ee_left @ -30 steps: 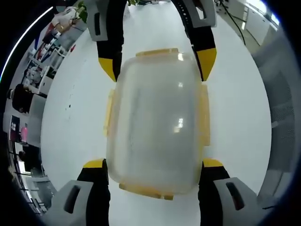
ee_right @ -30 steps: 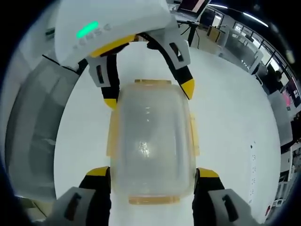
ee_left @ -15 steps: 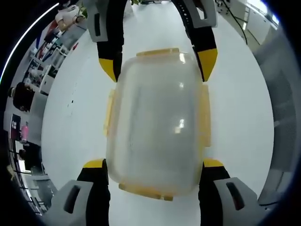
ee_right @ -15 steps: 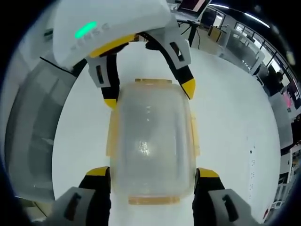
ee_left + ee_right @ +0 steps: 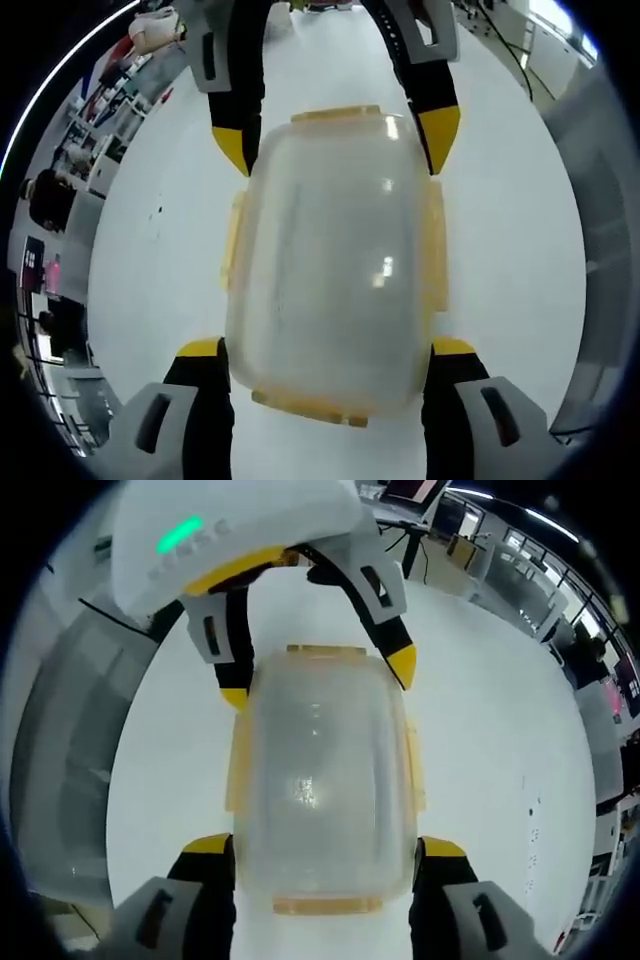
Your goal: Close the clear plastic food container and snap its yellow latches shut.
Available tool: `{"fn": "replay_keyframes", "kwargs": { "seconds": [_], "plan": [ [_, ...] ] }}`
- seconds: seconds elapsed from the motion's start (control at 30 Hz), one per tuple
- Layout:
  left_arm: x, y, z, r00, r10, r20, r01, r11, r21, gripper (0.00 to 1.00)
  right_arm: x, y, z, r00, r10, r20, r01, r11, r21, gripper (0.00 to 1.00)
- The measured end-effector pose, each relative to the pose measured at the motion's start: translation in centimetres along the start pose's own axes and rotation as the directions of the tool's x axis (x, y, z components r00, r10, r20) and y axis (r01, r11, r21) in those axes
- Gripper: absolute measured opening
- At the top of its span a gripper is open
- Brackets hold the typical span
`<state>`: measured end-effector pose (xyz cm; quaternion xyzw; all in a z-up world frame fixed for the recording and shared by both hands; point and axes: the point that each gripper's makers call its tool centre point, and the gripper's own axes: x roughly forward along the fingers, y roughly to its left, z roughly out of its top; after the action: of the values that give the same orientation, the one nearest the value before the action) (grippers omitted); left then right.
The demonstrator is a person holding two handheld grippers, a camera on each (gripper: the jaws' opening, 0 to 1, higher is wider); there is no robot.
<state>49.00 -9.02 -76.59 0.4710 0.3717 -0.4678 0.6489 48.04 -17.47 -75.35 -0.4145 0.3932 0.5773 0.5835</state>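
Observation:
The clear plastic container (image 5: 335, 260) has its lid on, over the white table (image 5: 160, 260). Yellow latches (image 5: 232, 240) run along both long sides and both ends. My left gripper (image 5: 326, 348) clasps the container's near end, its yellow-tipped jaws pressed against the two corners. From the far side, my right gripper (image 5: 335, 135) holds the opposite end the same way. In the right gripper view, the container (image 5: 325, 780) sits between the right gripper's (image 5: 325, 846) own jaws. The left gripper (image 5: 318, 680) holds the far end there.
The white table (image 5: 480, 740) spreads out on all sides of the container. Shelves and clutter (image 5: 90, 140) stand beyond the table's left edge in the left gripper view. Desks and office furniture (image 5: 500, 560) lie behind the table in the right gripper view.
The background has drifted slightly in both views, while the container stays fixed between both pairs of jaws. The grips are unchanged.

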Motion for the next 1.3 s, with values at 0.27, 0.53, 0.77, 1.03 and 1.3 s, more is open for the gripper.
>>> {"fn": "replay_keyframes", "kwargs": {
  "seconds": [0.27, 0.53, 0.77, 1.03, 1.3],
  "plan": [
    [0.13, 0.36, -0.05, 1.0, 0.002, -0.002, -0.002, 1.0, -0.003, 0.76, 0.02, -0.38, 0.06, 1.0, -0.003, -0.004, 0.003, 1.0, 0.001, 0.71],
    [0.19, 0.44, -0.09, 1.0, 0.009, -0.007, -0.009, 1.0, 0.016, 0.77, 0.06, -0.29, 0.12, 1.0, -0.018, -0.002, 0.018, 1.0, 0.016, 0.72],
    [0.33, 0.5, -0.12, 1.0, 0.013, -0.018, -0.013, 1.0, 0.026, 0.77, 0.14, -0.34, 0.12, 1.0, -0.02, -0.01, 0.02, 1.0, 0.02, 0.72],
    [0.58, 0.73, -0.3, 0.999, 0.033, -0.041, -0.03, 0.998, 0.06, 0.79, 0.09, -0.42, 0.27, 0.999, -0.044, 0.021, 0.043, 0.998, 0.046, 0.73],
    [0.24, 0.96, -0.54, 0.999, 0.025, -0.039, -0.025, 1.0, 0.014, 0.81, 0.01, -0.55, 0.32, 0.998, -0.057, 0.033, 0.056, 0.997, 0.053, 0.75]
  ]
}}
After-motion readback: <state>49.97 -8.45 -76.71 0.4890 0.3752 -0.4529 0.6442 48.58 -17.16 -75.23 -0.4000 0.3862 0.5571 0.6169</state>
